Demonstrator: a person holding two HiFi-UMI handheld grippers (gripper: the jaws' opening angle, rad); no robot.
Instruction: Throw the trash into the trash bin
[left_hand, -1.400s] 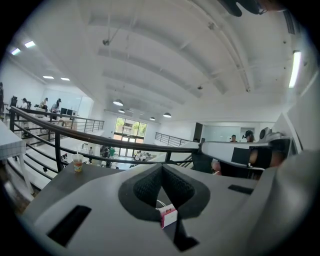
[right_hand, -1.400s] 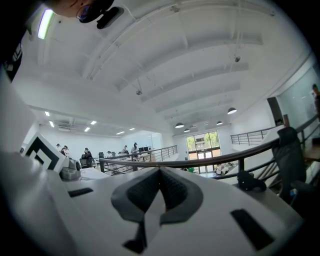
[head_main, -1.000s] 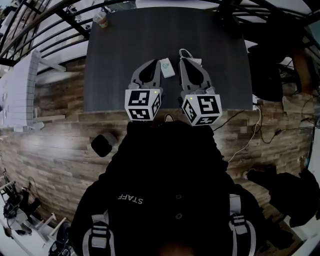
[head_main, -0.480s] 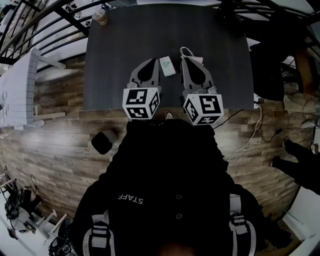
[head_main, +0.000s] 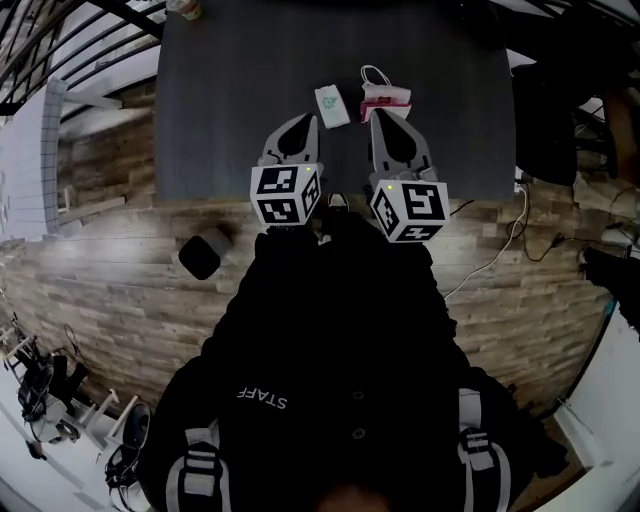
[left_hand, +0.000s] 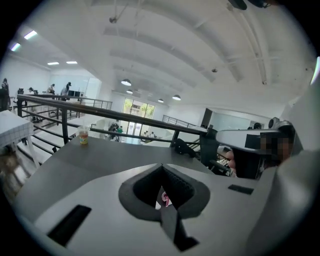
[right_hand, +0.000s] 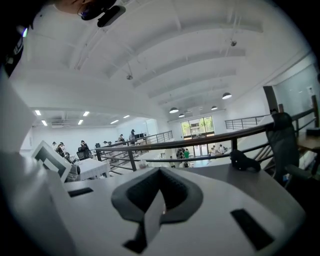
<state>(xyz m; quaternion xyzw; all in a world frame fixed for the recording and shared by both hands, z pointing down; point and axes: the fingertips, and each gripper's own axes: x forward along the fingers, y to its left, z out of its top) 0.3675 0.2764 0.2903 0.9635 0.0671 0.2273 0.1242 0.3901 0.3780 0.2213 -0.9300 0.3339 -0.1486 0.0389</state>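
Trash is shown on a dark table (head_main: 230, 100), which fills the 12 o'clock part of the head view, with a wood-plank floor (head_main: 100, 300) below it. A person in a dark jacket (head_main: 340, 380) is seen from above at 6 o'clock. Two grippers are held side by side over the table's near edge. The left gripper (head_main: 302, 118) is seen with its jaws closed together and nothing pinched. The right gripper (head_main: 384, 112) is likewise closed and empty (each gripper view shows the two tips meeting). A small dark box (head_main: 203, 257) is set on the floor at 8 o'clock from the left gripper. A pink and white bag (head_main: 385, 96) with a loop is laid just at 12 o'clock of the right gripper's tip; contact cannot be told. A white packet (head_main: 331, 105) with green print is laid between the two tips, at 1 o'clock of the left one. A cup (left_hand: 83, 135) is placed at the table's far left corner, at 11 o'clock.
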